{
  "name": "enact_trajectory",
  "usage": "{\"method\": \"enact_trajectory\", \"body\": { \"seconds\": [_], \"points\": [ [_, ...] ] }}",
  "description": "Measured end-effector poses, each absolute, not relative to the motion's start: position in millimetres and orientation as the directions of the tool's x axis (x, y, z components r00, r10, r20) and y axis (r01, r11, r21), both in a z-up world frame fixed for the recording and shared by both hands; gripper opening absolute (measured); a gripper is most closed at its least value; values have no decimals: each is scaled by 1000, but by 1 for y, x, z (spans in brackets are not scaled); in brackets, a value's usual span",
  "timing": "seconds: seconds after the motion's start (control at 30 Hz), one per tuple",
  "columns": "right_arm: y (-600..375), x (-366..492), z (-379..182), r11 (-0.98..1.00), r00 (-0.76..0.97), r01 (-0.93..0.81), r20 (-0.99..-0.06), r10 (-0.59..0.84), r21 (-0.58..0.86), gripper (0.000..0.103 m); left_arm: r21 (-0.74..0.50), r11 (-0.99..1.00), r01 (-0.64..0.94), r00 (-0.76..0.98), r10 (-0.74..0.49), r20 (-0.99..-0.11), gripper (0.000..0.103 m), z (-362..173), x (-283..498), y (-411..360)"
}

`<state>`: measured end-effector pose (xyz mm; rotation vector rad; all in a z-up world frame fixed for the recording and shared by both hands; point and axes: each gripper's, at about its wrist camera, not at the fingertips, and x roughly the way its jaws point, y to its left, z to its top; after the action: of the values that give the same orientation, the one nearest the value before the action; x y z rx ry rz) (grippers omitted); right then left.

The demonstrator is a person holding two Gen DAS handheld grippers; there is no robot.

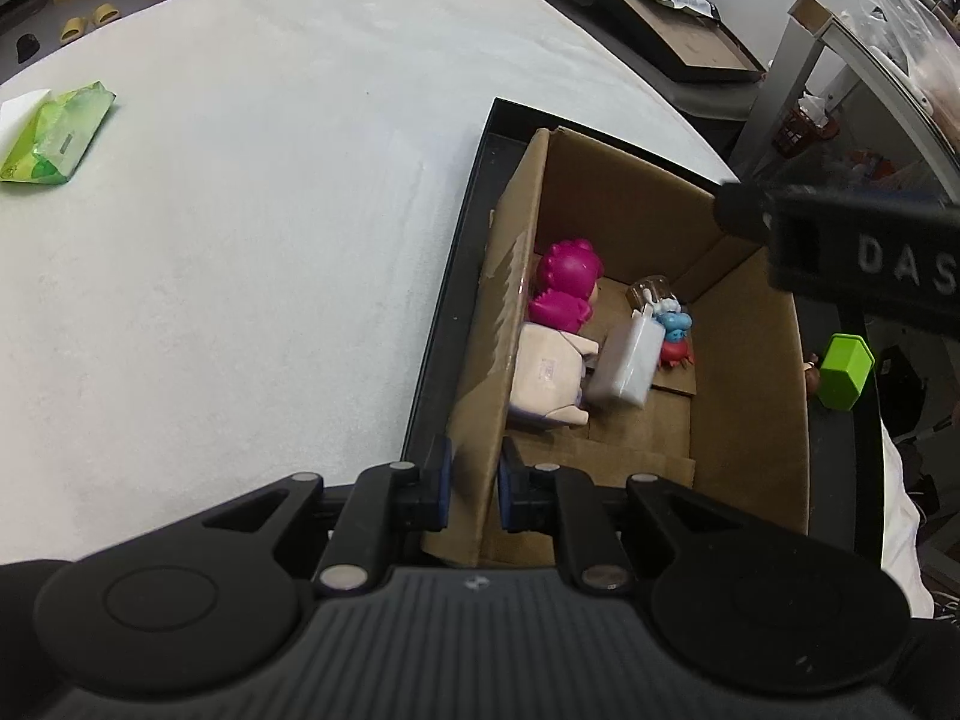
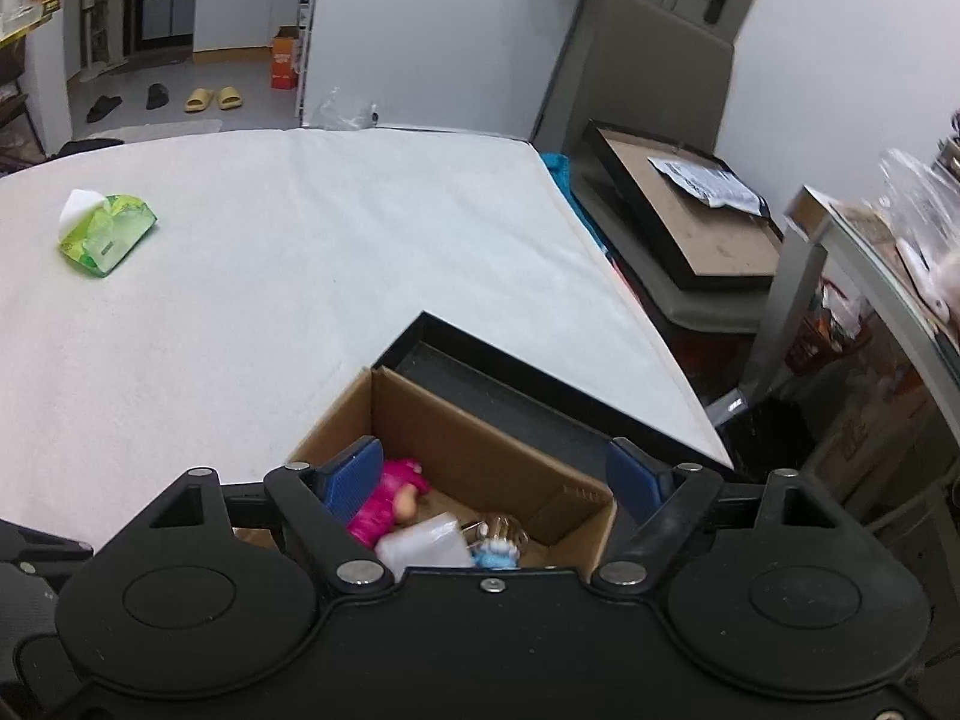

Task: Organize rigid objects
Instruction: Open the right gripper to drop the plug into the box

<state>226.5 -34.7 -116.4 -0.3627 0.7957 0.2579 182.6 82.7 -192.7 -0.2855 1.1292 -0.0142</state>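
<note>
The left gripper (image 1: 474, 483) has its fingers pinched on the near wall of the cardboard box (image 1: 744, 384), a thin, light panel that would likely buckle if squeezed hard. The right gripper (image 2: 495, 474) hangs over the box, fingers spread and empty. Inside lie hard toys: a pink figure (image 1: 567, 288) and a white block (image 1: 627, 360) offering flat sides to grip.

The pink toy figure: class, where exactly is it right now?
In the left wrist view, the pink toy figure sits inside the cardboard box, against its left wall, just beyond a pale boxy toy.

White letters "DAS" on right claw's black body (image 1: 864, 258); rest cut off.
</note>
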Motion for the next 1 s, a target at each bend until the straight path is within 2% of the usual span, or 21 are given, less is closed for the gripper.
{"method": "enact_trajectory", "body": {
  "seconds": [0.53,1.0],
  "points": [
    [-91,209,-121,964,659,-219,-752,35,-148,81,-190,974,-123,443,-117,-889,16,-186,178,76],
    [-156,192,-139,994,654,-83,-757,-1,-73,81,-33,996,-84,460,10,-888,25,-181,173,56]
  ]
}}
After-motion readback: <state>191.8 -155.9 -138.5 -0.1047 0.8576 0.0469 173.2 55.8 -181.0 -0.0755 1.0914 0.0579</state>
